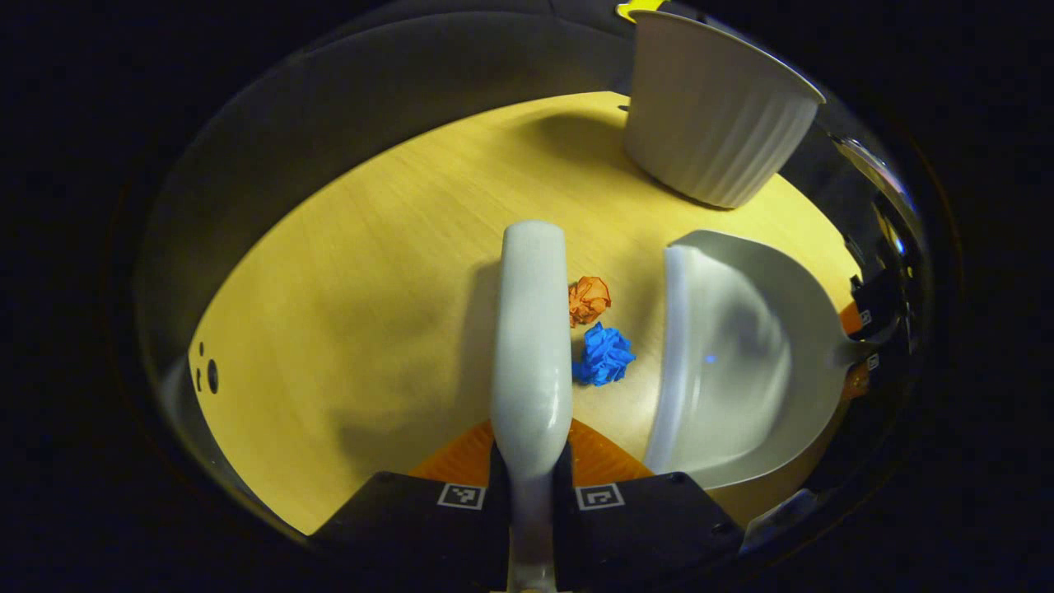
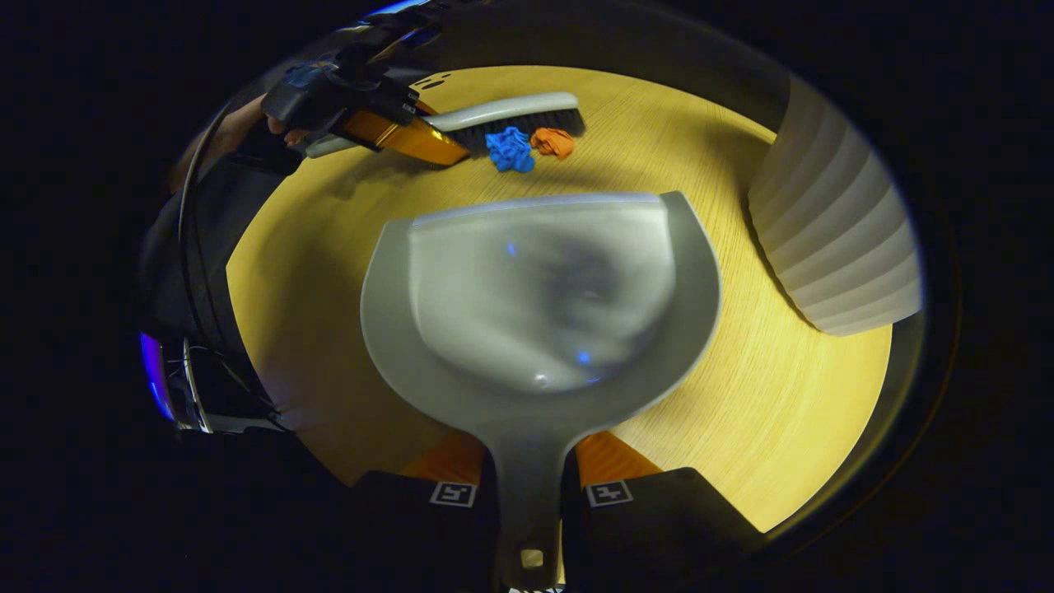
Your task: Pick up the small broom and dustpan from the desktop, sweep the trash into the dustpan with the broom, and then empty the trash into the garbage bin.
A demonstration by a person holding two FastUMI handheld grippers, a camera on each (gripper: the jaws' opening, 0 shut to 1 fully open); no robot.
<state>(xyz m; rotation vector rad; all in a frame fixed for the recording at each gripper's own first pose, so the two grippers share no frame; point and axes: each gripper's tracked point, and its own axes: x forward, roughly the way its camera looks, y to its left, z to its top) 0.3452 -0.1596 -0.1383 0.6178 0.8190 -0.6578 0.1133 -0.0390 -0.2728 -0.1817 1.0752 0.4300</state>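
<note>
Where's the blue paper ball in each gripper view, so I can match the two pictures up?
Left gripper view: blue paper ball just right of centre, between the broom and the dustpan.
Right gripper view: near the top, beyond the dustpan's front edge, against the broom's bristles.
Shared landmark: the orange paper ball beside it.

A pale grey plastic dustpan [image 2: 539, 313] rests flat on the desktop, empty. Beyond its front lip lie a crumpled blue paper ball [image 2: 510, 150] and an orange one [image 2: 552, 142], touching the dark bristles of a grey-backed small broom [image 2: 510, 115]. A white ribbed garbage bin [image 2: 836, 239] stands upright to the dustpan's right.
</note>
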